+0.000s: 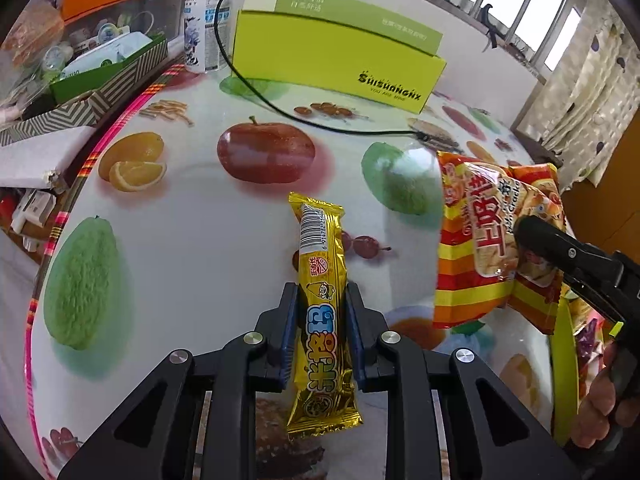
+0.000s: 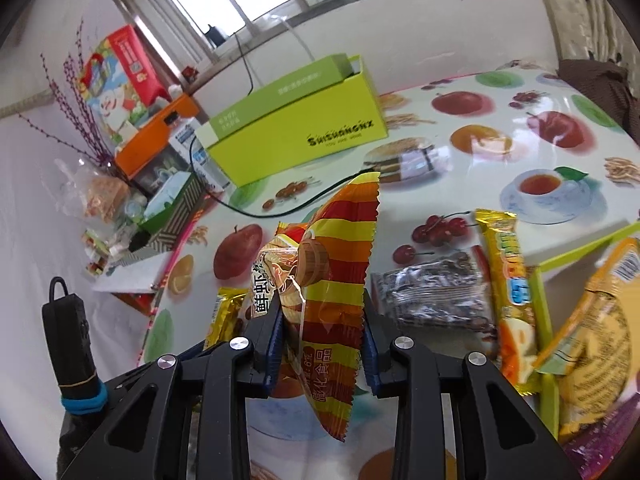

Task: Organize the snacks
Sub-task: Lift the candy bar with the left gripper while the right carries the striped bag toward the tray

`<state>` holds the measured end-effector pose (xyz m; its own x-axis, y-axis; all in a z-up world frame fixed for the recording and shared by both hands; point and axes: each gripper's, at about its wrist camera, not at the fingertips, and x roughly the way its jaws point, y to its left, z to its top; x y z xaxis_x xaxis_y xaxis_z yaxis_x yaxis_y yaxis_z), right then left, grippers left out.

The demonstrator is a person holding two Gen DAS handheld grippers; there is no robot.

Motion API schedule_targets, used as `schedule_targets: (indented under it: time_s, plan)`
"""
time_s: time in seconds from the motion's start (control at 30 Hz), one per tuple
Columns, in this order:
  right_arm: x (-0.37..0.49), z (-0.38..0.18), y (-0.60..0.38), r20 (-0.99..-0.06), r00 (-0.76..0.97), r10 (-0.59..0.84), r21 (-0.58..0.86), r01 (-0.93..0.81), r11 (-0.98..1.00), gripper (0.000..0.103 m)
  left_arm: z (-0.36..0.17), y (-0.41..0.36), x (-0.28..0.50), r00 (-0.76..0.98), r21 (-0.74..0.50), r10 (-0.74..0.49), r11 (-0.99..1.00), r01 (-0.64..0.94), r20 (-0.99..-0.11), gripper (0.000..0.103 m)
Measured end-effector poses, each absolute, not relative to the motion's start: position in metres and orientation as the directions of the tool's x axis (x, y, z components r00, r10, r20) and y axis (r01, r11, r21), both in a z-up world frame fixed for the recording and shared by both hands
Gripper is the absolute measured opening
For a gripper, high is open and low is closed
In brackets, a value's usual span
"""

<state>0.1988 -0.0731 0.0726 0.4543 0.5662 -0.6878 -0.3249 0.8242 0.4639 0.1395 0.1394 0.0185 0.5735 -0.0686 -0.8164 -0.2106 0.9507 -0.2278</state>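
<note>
both tools (image 1: 322, 320) (image 2: 323, 332) clamped, angled downward

Table (image 1: 192, 264) has a glossy white cloth printed with fruit. Sitting on it: a lime green box (image 1: 340, 64) at the top middle, a water bottle (image 1: 208, 20) left of that, and a black cable (image 1: 280, 108) snaking across below the box.

Two close, downward-tilted wrist views over one shared fruit-print table (image 1: 192, 240).
</note>
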Motion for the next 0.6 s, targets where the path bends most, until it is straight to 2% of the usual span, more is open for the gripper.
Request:
schedule_targets:
  time_s: [0.6]
  plan:
    - [0.168, 0.107, -0.135, -0.636, 0.558, 0.533, 0.481, -0.254, 0.839, 0.031, 0.051, 0.097, 0.125, 0.623, -0.238, -0.126, 0.966, -0.1, -0.772, 0.024]
